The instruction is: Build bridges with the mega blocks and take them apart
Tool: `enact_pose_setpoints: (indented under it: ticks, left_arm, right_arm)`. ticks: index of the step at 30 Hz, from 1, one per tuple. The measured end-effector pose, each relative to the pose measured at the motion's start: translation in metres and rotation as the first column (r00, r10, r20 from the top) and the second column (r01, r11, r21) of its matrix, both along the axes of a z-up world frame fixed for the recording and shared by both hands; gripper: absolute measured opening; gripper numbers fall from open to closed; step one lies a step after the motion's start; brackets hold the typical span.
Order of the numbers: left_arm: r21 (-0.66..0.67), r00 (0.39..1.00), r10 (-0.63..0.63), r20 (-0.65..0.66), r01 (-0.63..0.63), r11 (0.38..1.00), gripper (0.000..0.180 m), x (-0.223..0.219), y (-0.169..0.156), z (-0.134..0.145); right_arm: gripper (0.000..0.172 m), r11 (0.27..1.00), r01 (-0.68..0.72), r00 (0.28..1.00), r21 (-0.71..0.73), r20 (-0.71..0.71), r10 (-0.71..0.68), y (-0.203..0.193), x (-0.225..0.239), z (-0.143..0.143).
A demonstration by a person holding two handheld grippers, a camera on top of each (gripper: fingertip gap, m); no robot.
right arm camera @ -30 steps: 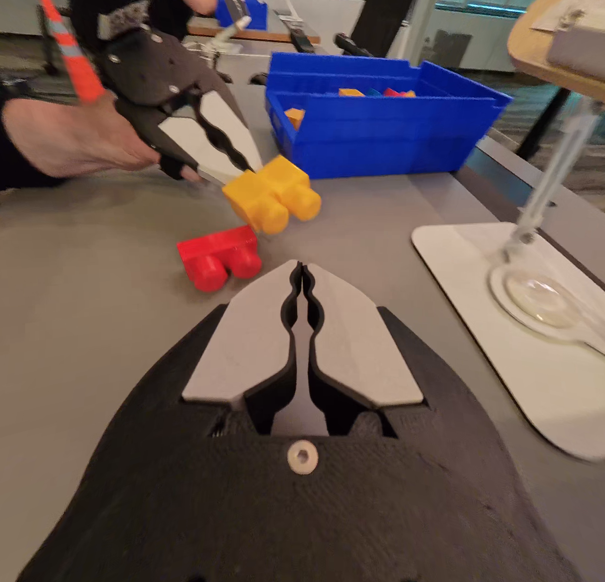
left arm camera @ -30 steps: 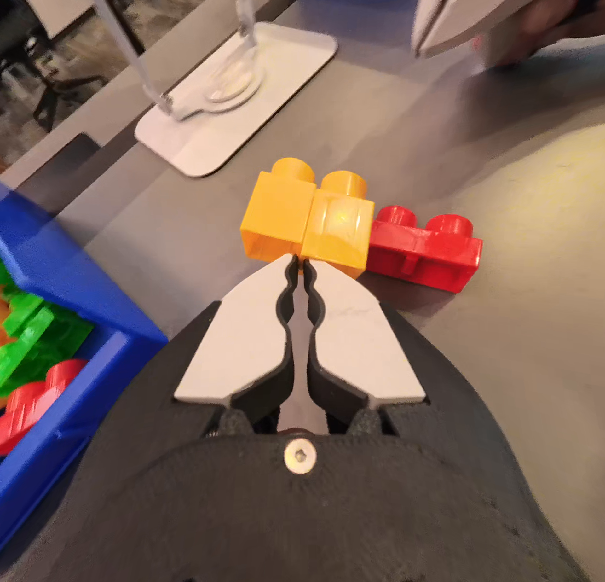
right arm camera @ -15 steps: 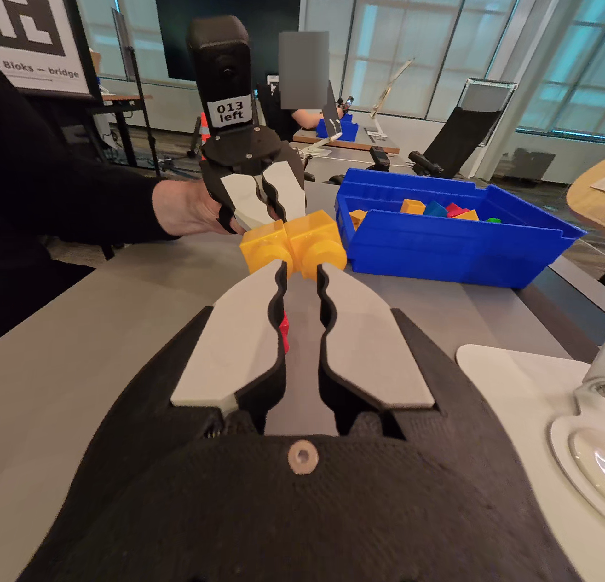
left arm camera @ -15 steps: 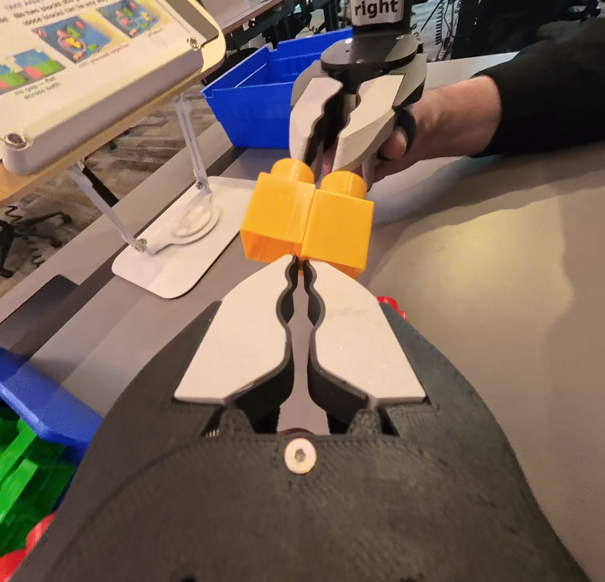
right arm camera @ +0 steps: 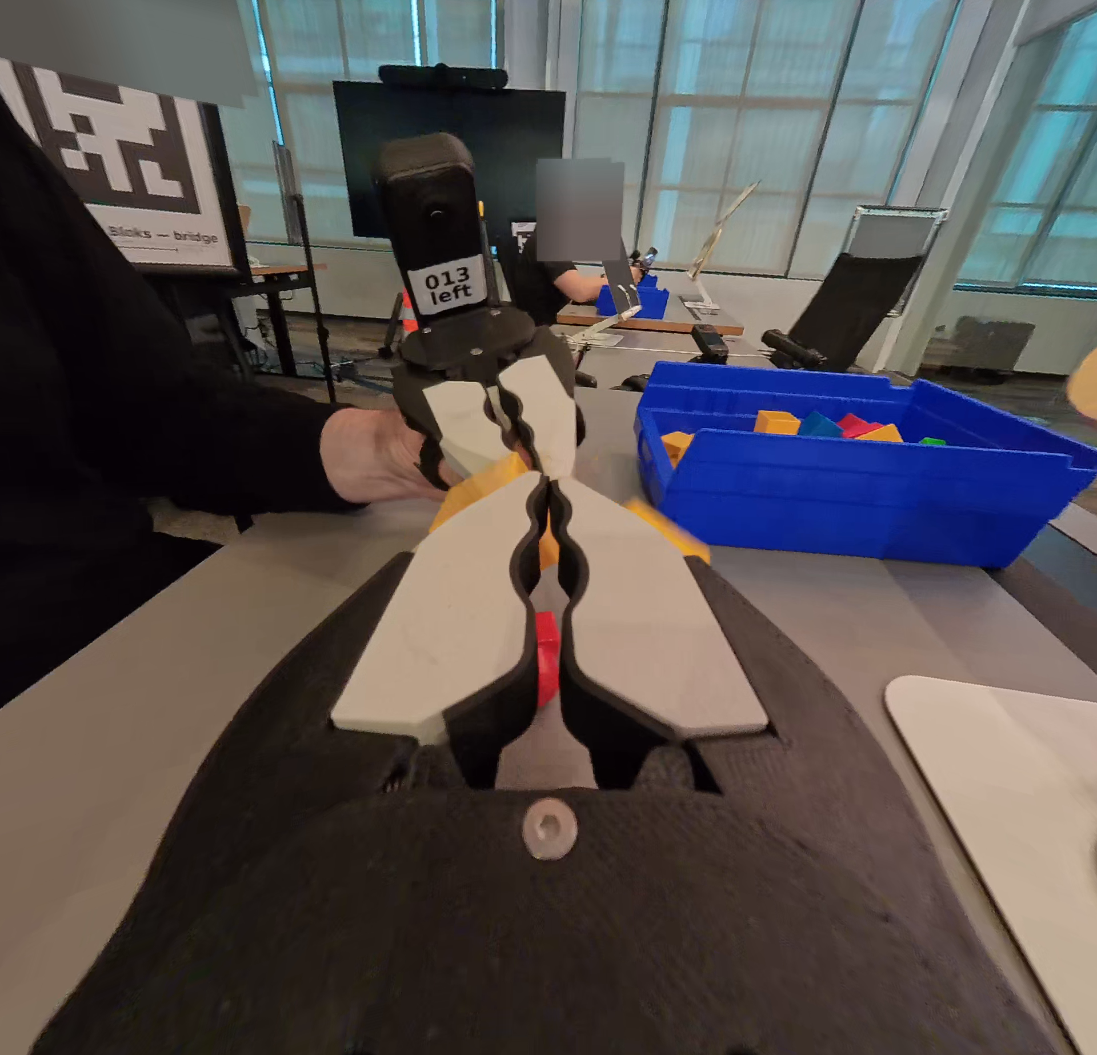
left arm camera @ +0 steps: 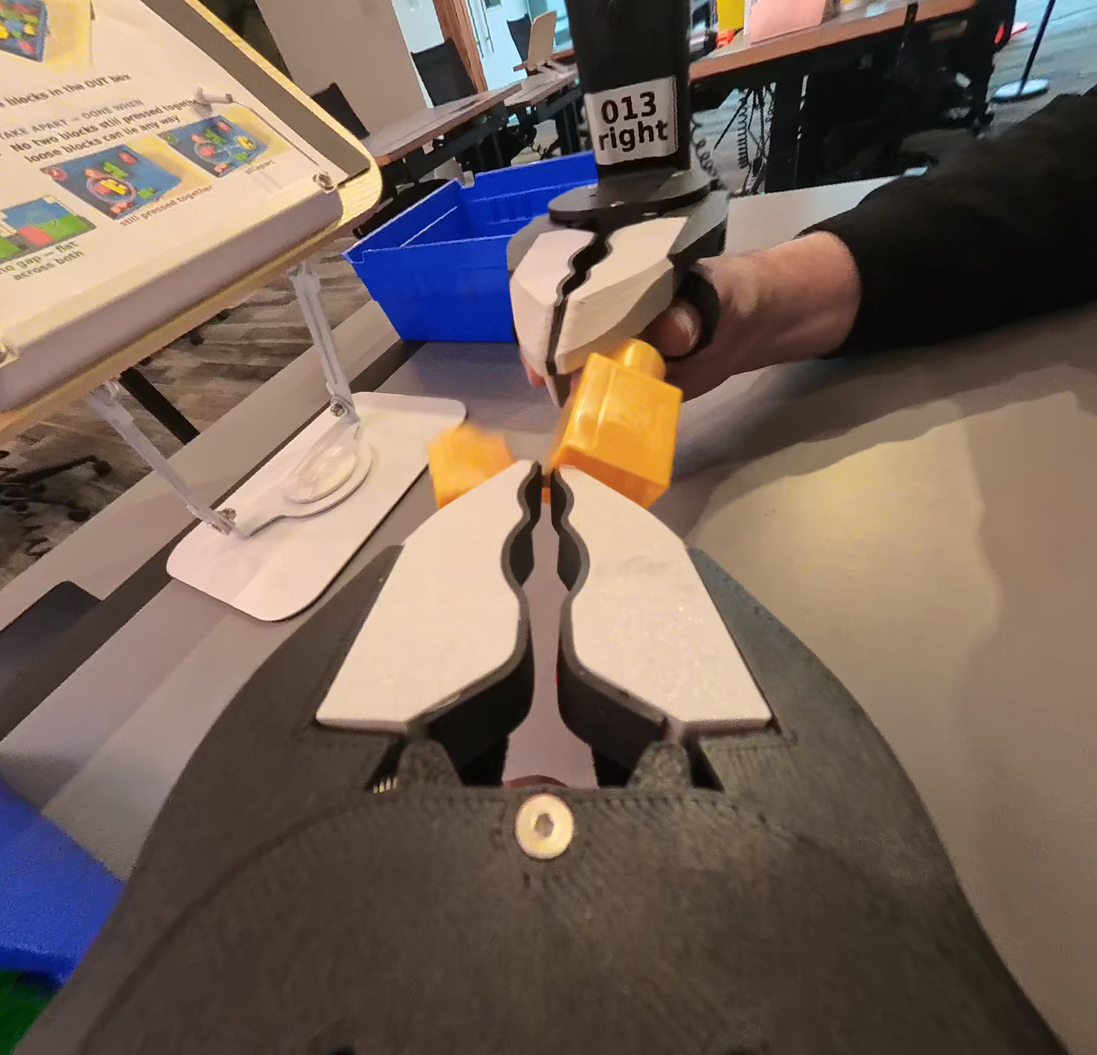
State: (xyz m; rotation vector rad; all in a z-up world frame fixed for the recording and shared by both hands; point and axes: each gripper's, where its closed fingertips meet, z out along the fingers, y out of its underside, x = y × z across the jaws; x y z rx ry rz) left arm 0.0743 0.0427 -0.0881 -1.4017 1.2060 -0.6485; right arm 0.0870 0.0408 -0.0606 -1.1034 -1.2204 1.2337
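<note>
My bench is a matte grey tabletop [right arm camera: 178, 611]. Behind it: tall grid-paned windows [right arm camera: 742, 106] w/ cool daylight, a dark wall-mounted screen [right arm camera: 451, 153], a black chair [right arm camera: 849, 308], and wood-topped desks [left arm camera: 831, 35].

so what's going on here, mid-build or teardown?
Looks like teardown. A person holds a hand-held gripper in each hand over the grey table. The left hand-held gripper is shut on the edge of a yellow block; a second yellow block, blurred, sits just apart. The right hand-held gripper, jaws together, is at the block's top. A blue bin holds more blocks.
</note>
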Motion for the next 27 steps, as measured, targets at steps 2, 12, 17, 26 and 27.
enact_pose_setpoints:
  ticks: [2,12,17,26,27]
  left_arm:
    - [-0.007,1.0,0.012,0.01,-0.012,1.0,0.002,-0.002,0.002,-0.001]
    - [-0.035,1.0,0.023,0.004,-0.023,0.999,0.002,-0.011,0.008,-0.008]
    - [-0.032,0.999,0.042,0.0,-0.042,0.999,0.002,-0.016,0.01,-0.01]
    - [0.052,0.996,0.084,-0.024,-0.083,0.995,0.002,-0.018,0.011,-0.003]
    - [0.069,0.996,0.091,-0.023,-0.089,0.994,0.002,-0.018,0.011,-0.002]
  right_arm:
    - [0.0,1.0,0.016,1.0,-0.011,0.01,-0.016,0.006,0.003,-0.003]
    - [0.0,0.997,0.075,0.995,-0.023,0.07,-0.073,0.023,0.014,-0.013]
    - [0.012,0.996,0.057,0.995,-0.067,0.089,-0.051,0.022,0.014,-0.019]
    - [0.051,0.939,-0.081,0.994,-0.334,0.046,0.102,0.012,0.007,-0.016]
    - [0.052,0.928,-0.085,0.993,-0.362,0.047,0.109,0.012,0.005,-0.018]
